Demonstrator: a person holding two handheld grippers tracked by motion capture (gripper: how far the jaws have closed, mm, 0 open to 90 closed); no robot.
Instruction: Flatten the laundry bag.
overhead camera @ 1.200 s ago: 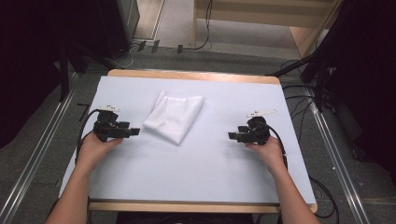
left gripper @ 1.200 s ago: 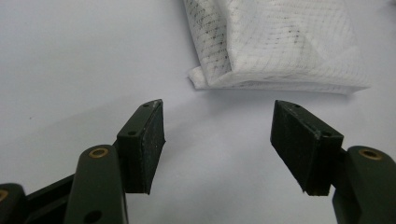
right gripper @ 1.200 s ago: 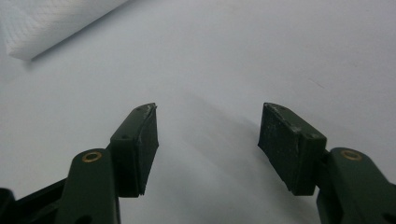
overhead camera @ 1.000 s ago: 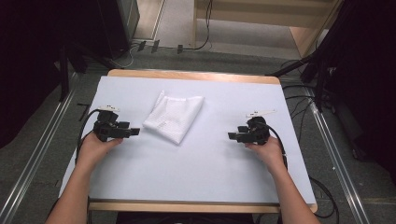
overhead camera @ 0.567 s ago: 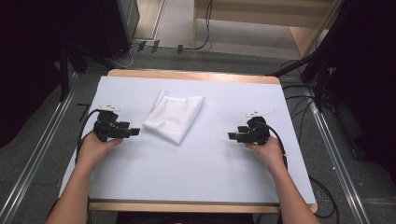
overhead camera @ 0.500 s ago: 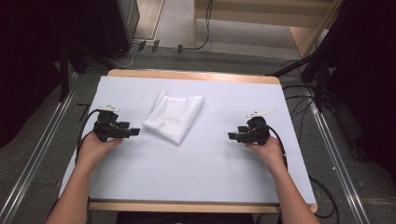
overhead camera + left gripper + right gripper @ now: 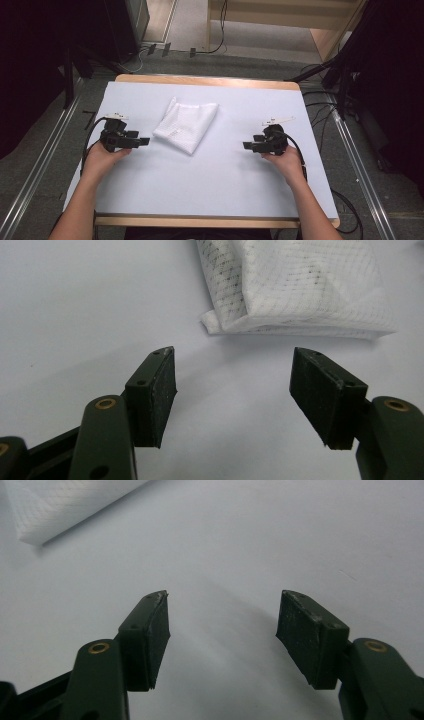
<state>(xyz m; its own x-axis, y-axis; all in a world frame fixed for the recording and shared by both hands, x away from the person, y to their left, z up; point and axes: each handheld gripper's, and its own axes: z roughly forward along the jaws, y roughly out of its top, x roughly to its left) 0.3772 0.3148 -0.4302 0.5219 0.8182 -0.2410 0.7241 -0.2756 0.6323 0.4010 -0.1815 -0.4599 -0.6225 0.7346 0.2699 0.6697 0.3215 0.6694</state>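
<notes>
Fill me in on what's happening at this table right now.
A person sits at a white-topped table with a two-jaw gripper in each hand. A folded white cloth lies flat toward the far side, nearer the left gripper than the right gripper. Both grippers point inward toward the middle, jaws open and empty. The left gripper's own view shows a corner of the cloth just ahead of its jaws, not touched. Nothing is gripped yet.

Folded white cloth (image 7: 186, 123) with a fine dotted grid weave, lying flat on the tabletop (image 7: 210, 185), left of its centre and toward its far edge. It is folded into a layered, roughly square pad set at an angle to the tabletop's edges, with stacked layers visible along one edge (image 7: 295, 290)
</notes>
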